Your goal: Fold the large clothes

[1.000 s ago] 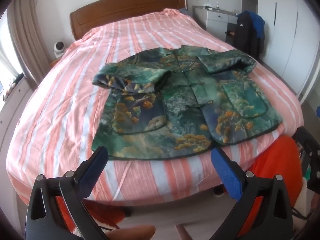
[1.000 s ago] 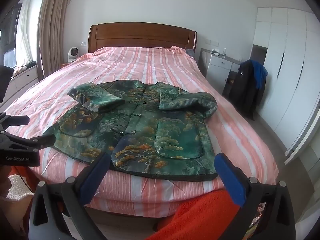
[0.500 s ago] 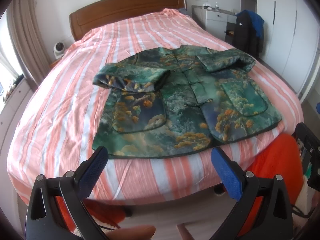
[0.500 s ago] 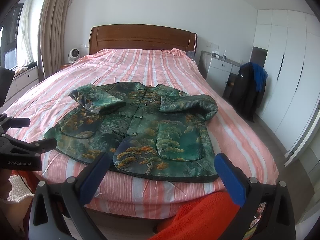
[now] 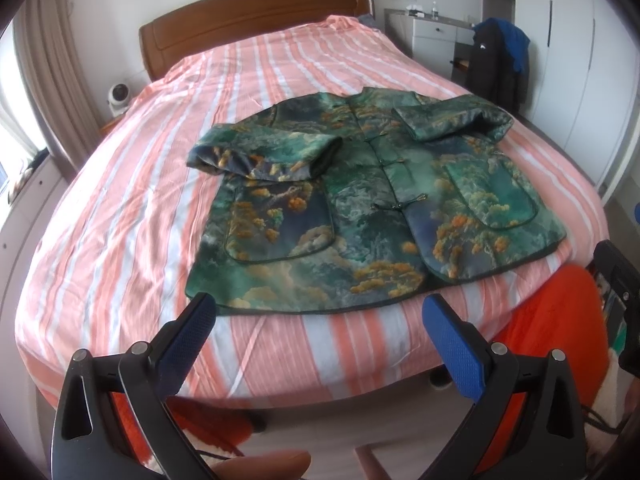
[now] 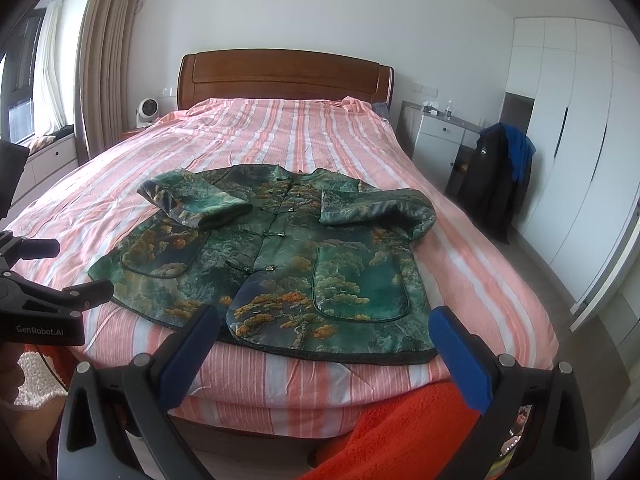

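A green jacket (image 5: 368,204) (image 6: 280,256) printed with orange trees lies flat, front up, near the foot of the bed (image 5: 120,216) (image 6: 304,132). Both sleeves are folded inward across its chest. My left gripper (image 5: 320,312) hovers open just short of the jacket's hem, holding nothing. My right gripper (image 6: 324,320) is open too, held over the hem's right half with nothing between its blue pads. The left gripper's black body (image 6: 44,300) shows at the left edge of the right wrist view.
The bed has a pink striped cover and a wooden headboard (image 6: 284,76). An orange-red garment on a person (image 5: 556,332) (image 6: 400,436) is at the bed's foot. A dark coat hangs on a chair (image 6: 496,184) by white wardrobes (image 6: 576,152) on the right. A small fan (image 6: 147,111) stands left.
Both grippers have drifted slightly, so the jacket sits a little higher and farther in each view. The jacket has not moved and both grippers stay open.
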